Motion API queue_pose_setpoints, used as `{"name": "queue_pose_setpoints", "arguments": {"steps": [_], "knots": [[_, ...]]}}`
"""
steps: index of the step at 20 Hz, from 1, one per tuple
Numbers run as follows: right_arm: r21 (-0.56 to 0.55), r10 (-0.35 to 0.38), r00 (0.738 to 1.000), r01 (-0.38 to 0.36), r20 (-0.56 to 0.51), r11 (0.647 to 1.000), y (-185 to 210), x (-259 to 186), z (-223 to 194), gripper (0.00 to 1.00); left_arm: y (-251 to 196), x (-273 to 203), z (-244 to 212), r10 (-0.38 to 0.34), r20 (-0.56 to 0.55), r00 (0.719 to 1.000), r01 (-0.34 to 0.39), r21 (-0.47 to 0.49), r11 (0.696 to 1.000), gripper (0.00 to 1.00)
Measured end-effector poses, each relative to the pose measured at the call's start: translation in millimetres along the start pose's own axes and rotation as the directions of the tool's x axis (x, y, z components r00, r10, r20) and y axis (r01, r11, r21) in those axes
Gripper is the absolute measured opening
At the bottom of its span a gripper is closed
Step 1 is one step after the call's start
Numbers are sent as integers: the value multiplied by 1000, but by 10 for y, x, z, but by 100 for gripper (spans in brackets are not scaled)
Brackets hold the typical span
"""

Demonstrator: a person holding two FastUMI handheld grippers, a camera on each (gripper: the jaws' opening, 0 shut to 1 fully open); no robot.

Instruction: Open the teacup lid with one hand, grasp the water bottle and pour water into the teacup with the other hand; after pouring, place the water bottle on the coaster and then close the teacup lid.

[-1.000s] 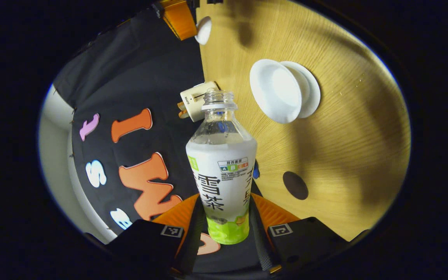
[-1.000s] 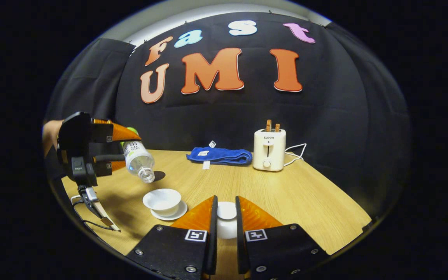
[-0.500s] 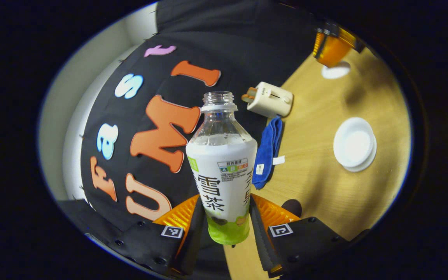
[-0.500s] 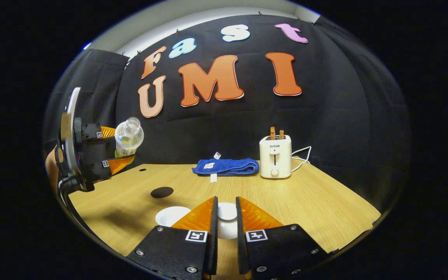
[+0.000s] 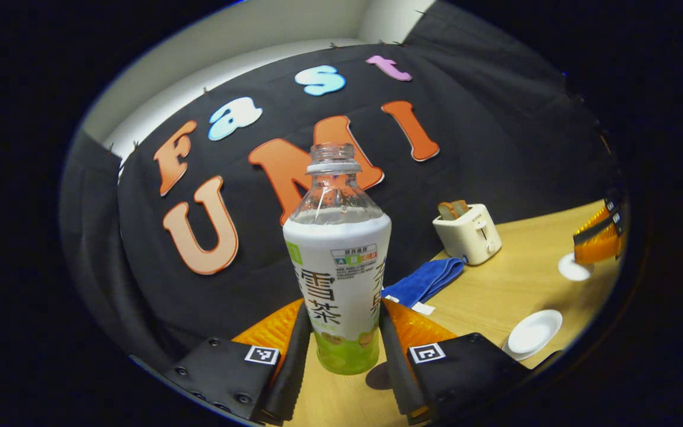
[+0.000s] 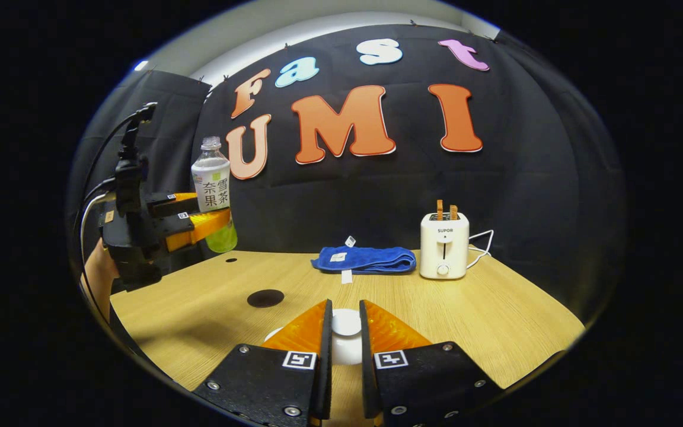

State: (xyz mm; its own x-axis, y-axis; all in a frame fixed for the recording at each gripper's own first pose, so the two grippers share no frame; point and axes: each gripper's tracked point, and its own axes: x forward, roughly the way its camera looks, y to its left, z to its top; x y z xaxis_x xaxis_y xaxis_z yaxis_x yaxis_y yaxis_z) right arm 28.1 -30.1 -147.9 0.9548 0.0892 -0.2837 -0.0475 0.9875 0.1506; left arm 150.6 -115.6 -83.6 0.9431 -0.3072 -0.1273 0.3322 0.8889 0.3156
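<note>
Water bottle (image 5: 337, 279): uncapped clear plastic, upright, clamped low on its labelled body by the left hand-held gripper (image 5: 339, 350) and held above the worktop (image 6: 436, 314); probably thin-walled and light, so a firm mid-body hold that avoids crushing suits it. Teacup lid (image 6: 345, 335): white, likely ceramic and fragile, pinched by its knob in the right hand-held gripper (image 6: 345, 350), apparently clear of the teacup (image 5: 532, 333).

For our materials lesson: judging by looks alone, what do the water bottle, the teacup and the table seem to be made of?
Water bottle: likely clear plastic, see-through at the neck, wrapped in a glossy printed label.
Teacup: probably glazed ceramic, plain white and smooth.
Table: wood or wood-look laminate, pale with fine grain lines and a matte surface.
</note>
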Motion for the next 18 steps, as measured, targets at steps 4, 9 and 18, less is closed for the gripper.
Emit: {"name": "queue_pose_setpoints", "arguments": {"steps": [4, 9, 18], "knots": [[1, 16, 1000, -16, -9, 1000, 63, 38, -8, 22, 164, 41, -264, 22, -9, 1000, -23, -274, 961, 62], [-15, 34, 999, -34, -17, 999, 117, 78, -17, 22, 165, 278, -752, 24, -68, 997, -53, -473, 879, 63], [-44, 66, 996, -68, -59, 997, 224, 224, -168, 22, -116, 615, -1479, -36, -222, 974, -82, -499, 863, 65]]}}
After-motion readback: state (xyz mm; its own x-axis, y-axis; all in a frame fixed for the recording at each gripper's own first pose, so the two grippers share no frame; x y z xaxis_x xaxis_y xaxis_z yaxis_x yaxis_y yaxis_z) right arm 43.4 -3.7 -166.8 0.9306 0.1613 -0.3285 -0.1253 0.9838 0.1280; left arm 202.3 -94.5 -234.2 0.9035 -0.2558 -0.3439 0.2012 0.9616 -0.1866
